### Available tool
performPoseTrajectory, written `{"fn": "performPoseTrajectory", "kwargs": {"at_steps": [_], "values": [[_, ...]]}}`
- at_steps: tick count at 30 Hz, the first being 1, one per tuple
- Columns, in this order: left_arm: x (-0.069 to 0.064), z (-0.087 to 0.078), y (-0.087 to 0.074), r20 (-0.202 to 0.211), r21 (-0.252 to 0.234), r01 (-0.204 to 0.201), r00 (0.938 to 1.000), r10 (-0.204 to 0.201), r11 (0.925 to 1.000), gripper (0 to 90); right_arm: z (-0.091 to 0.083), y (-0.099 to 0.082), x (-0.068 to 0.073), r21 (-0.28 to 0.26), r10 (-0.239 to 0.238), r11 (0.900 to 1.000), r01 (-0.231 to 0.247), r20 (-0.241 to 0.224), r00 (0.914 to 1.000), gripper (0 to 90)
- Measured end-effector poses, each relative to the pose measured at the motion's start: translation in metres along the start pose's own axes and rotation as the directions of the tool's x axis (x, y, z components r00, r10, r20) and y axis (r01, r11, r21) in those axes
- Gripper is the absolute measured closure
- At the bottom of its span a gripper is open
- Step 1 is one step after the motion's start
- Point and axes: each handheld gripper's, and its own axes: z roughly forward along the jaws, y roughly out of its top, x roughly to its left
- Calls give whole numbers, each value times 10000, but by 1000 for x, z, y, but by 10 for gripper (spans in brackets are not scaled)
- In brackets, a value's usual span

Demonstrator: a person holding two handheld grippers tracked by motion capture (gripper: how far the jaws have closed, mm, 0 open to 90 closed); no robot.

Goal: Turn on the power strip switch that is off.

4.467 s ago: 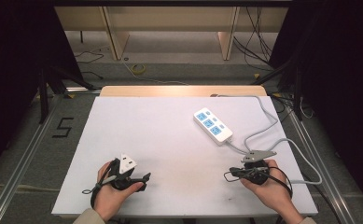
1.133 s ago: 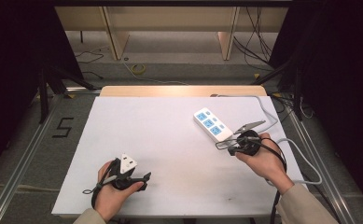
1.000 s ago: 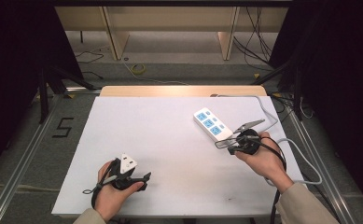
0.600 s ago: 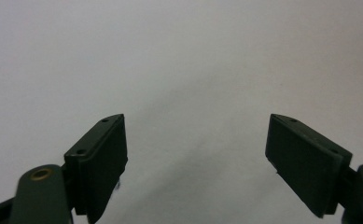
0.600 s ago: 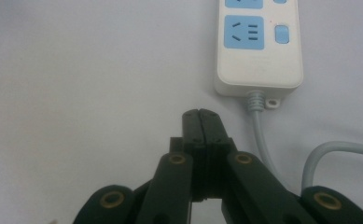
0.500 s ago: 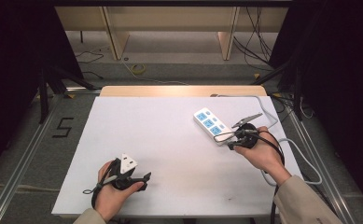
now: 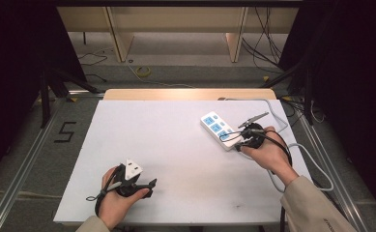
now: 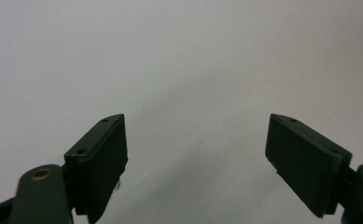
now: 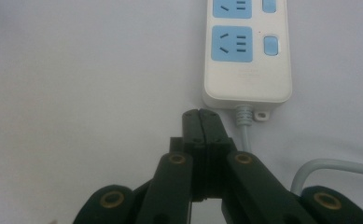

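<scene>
A white power strip [image 7: 215, 127] with blue sockets lies on the right half of the white table [image 7: 166, 140]; its grey cable [image 7: 292, 147] loops off to the right. My right gripper [image 7: 233, 139] is shut with nothing between its jaws, its tips just short of the strip's near end. In the right gripper view the shut gripper [image 9: 200, 115] points at the cable end of the power strip [image 9: 247, 60], a small gap away from it. My left gripper [image 7: 148, 184] rests near the table's front left, open. In the left gripper view the open gripper [image 8: 195, 133] faces bare table.
The grey cable [image 9: 331, 165] curves along the table's right side beside my right hand. A wooden board [image 7: 190, 94] borders the table's far edge. On the floor to the left is a taped figure 5 [image 7: 65, 131], with metal rails along both sides.
My right hand has come from the table's front right up to the near end of the power strip, creeping a little closer in the last second. The left gripper has stayed put.
</scene>
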Motion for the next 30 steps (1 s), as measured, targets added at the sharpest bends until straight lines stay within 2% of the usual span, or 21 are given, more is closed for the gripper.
{"fn": "performPoseTrajectory", "kwargs": {"at_steps": [30], "values": [[-1,1,0,-2,19,-66,10000,66,10000,207,8,26,-13,253,161,9995,-165,153,9998,900]]}}
